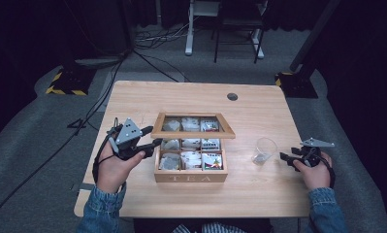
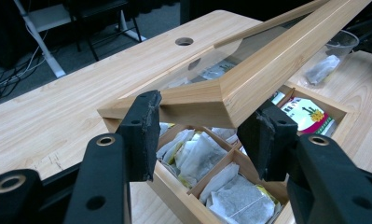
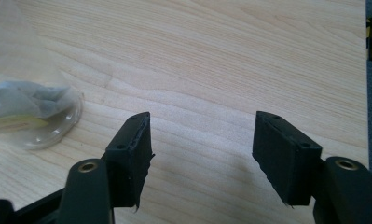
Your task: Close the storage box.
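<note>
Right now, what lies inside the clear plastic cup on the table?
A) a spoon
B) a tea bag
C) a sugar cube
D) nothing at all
B: the clear plastic cup stands to the right of the wooden tea box, and a grey tea bag rests on its bottom, also seen in the right gripper view.

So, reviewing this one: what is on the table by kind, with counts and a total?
Wooden tea box with its glass lid raised: 1
Clear plastic cup: 1
Tea bag in the cup: 1
Handheld claws, left claw and right claw: 2
Total: 5
</note>
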`<state>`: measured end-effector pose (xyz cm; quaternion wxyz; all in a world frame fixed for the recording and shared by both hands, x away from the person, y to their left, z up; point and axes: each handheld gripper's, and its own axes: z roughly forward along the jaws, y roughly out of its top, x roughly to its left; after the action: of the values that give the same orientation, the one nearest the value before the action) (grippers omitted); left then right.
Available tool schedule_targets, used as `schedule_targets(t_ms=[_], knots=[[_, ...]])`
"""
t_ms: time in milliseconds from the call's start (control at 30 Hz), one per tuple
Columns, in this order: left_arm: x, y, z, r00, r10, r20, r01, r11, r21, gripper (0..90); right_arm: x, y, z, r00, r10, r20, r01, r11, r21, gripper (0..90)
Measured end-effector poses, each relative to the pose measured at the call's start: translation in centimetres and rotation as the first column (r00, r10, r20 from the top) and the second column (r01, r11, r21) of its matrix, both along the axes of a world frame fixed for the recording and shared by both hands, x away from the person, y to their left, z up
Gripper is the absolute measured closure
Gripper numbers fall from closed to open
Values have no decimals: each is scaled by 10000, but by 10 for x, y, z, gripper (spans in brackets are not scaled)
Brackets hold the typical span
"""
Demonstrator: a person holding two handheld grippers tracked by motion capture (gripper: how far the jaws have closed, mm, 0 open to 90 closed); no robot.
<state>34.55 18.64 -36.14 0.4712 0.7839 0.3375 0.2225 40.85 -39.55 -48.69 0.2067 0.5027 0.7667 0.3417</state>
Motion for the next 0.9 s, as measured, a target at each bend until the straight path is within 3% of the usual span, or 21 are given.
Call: schedule_targets(t_ms=[200,500,900], knots=[[-2,0,-3,9999,-48,-116,49,9999,98,497,5,4,-9,9997,203,-145,-205,9997,-137,374],[-7,0,-7,9996,-81,-275,87,9997,229,499,6,4,-16,9989,335,337,-332,9994,-88,312],[-14,-1,-11,9981,-118,-597,152,9982,581,498,5,5,-16,9989,306,343,-303,9995,-93,311]])
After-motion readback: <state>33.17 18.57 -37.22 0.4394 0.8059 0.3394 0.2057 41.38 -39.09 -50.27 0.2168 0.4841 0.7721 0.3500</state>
